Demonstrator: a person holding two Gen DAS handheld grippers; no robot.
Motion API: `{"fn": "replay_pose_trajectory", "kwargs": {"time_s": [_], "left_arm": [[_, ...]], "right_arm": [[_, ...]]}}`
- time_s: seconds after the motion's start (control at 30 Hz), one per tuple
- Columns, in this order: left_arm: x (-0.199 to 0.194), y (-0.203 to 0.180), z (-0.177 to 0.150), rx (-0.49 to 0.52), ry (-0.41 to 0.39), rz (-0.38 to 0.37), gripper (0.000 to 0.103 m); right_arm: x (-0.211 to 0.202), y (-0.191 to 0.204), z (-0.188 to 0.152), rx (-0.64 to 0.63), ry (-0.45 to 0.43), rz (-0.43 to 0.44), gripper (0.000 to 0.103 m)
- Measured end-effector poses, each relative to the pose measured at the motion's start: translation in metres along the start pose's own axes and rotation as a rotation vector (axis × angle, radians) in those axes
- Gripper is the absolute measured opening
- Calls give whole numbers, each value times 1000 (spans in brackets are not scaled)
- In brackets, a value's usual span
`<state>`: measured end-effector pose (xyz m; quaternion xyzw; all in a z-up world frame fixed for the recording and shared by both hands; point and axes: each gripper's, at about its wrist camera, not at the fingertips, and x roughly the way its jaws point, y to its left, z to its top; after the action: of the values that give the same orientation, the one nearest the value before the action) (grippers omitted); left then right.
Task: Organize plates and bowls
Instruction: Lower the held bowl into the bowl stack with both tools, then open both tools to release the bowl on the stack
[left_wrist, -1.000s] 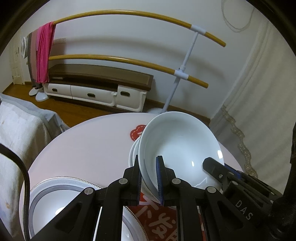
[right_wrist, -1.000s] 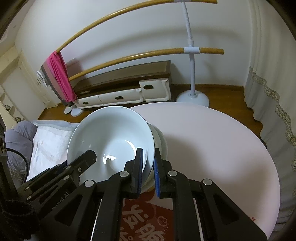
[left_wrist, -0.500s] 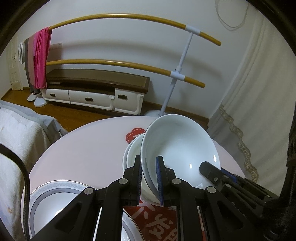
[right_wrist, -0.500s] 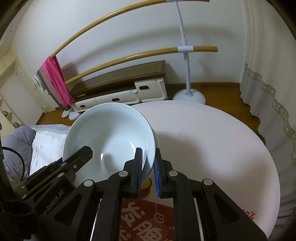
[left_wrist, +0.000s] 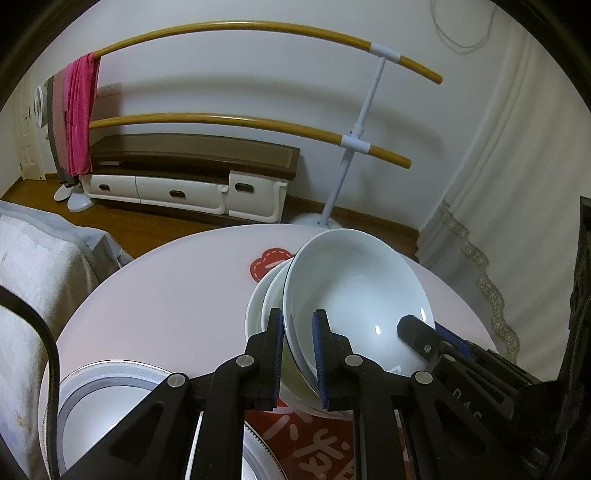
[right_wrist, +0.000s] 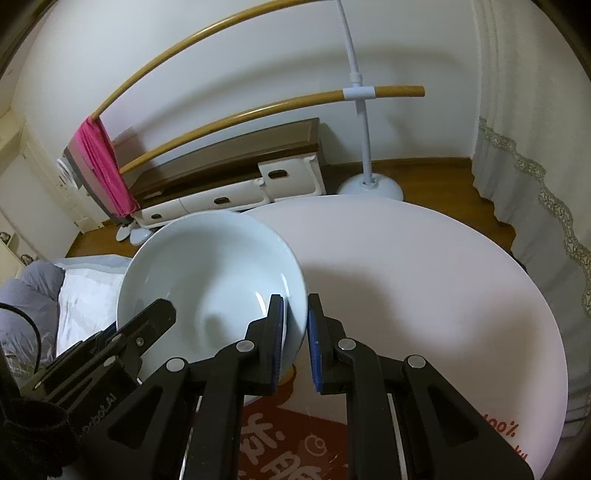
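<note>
A large white bowl (left_wrist: 354, 295) hangs tilted over a small stack of white bowls (left_wrist: 258, 314) on the round pale table (left_wrist: 166, 288). My left gripper (left_wrist: 298, 318) is shut on its near-left rim, the blue pads pinching the wall. In the right wrist view the same bowl (right_wrist: 210, 273) fills the left middle, and my right gripper (right_wrist: 294, 303) is shut on its right rim. Each view also shows the other gripper's black fingers, the right gripper (left_wrist: 417, 332) and the left gripper (right_wrist: 155, 314). The stack is hidden in the right wrist view.
A wide plate with a grey patterned rim (left_wrist: 110, 384) lies at the table's near left. Red printed patches (left_wrist: 266, 264) (right_wrist: 295, 435) mark the table top. Beyond the table stand a low cabinet (left_wrist: 192, 177), a wooden-railed drying rack (left_wrist: 354, 140) and curtains (right_wrist: 535, 155).
The held bowl has risen slightly off the stack. In the right wrist view the lower bowls, once showing beside its rim, have passed out of sight behind it. Both grips are unchanged.
</note>
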<state>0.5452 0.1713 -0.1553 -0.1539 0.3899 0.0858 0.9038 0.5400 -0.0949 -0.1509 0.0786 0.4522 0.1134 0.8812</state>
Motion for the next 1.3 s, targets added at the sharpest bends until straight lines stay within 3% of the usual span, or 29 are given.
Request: {"fn": "replay_pose_trajectory", "kwargs": {"time_s": [0.57,0.63,0.67,0.73,1.3], "left_arm": [[-2,9,3,11,-5,-13,16],[-2,11,4,10,-3,3,21],[-2,12,4,5,-2,20,31],[-3,20,6,-19,-11,24,40],[10,27,17,-36,37,39,47]], "right_arm": [[10,-11,2,51,27,76,17],[10,-11,3,57,29,82,18],[10,-11,3,56,29,83,18],[10,-11,4,56,29,80,18],[11,-3,7,58,18,67,29]]}}
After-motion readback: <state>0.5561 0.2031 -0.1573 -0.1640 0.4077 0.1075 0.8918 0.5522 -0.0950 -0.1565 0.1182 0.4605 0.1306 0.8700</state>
